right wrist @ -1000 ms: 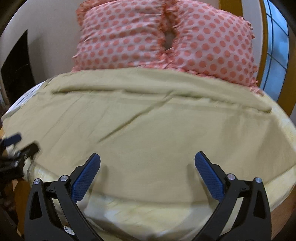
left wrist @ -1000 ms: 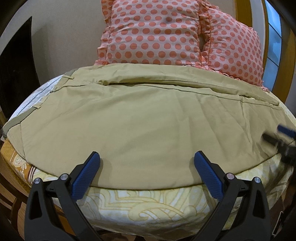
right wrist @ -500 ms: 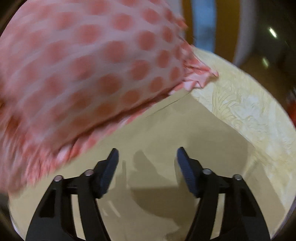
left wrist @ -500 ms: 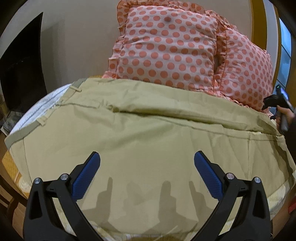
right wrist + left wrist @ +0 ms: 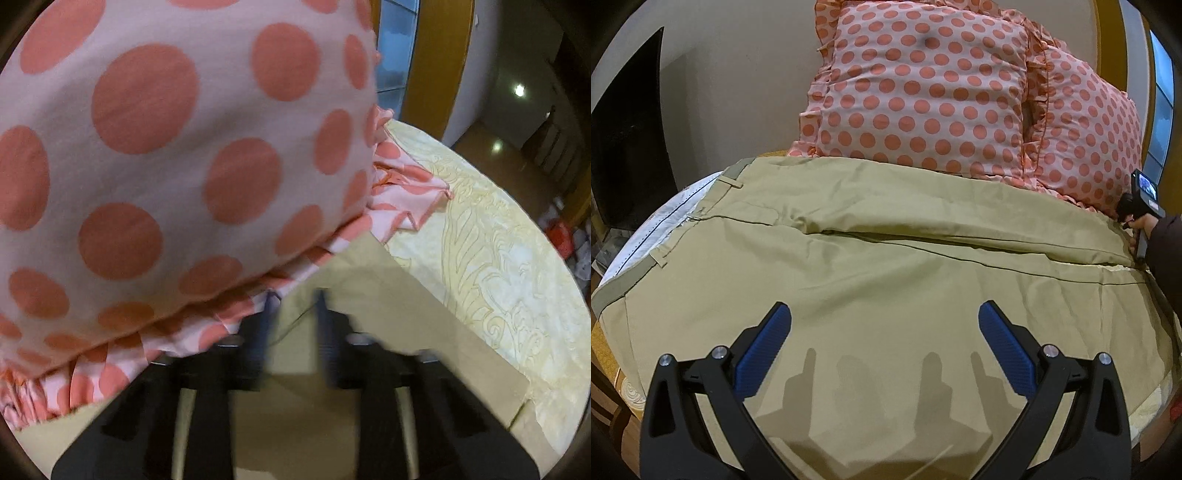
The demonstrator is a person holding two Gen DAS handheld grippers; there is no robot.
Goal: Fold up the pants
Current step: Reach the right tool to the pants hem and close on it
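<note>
Matt khaki woven-cloth pants [image 5: 886, 258], soft polka-dot cotton pillows [image 5: 923, 92], left gripper [image 5: 884, 343] with textured blue rubbery pads [image 5: 1004, 350], glossy wooden door frame [image 5: 436, 55]

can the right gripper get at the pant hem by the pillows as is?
Probably yes. The right gripper sits at the pants hem, jaws narrowed, nothing between. The pillow frill crowds its left finger; blur hides whether it grips.

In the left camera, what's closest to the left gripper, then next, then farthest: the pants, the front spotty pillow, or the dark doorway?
From the left gripper:
1. Tan pants: spread on the bed right under and ahead of the open fingers.
2. Front polka-dot pillow: propped up beyond the pants' far edge.
3. Dark doorway: off the bed, far left, by the wall.
</note>
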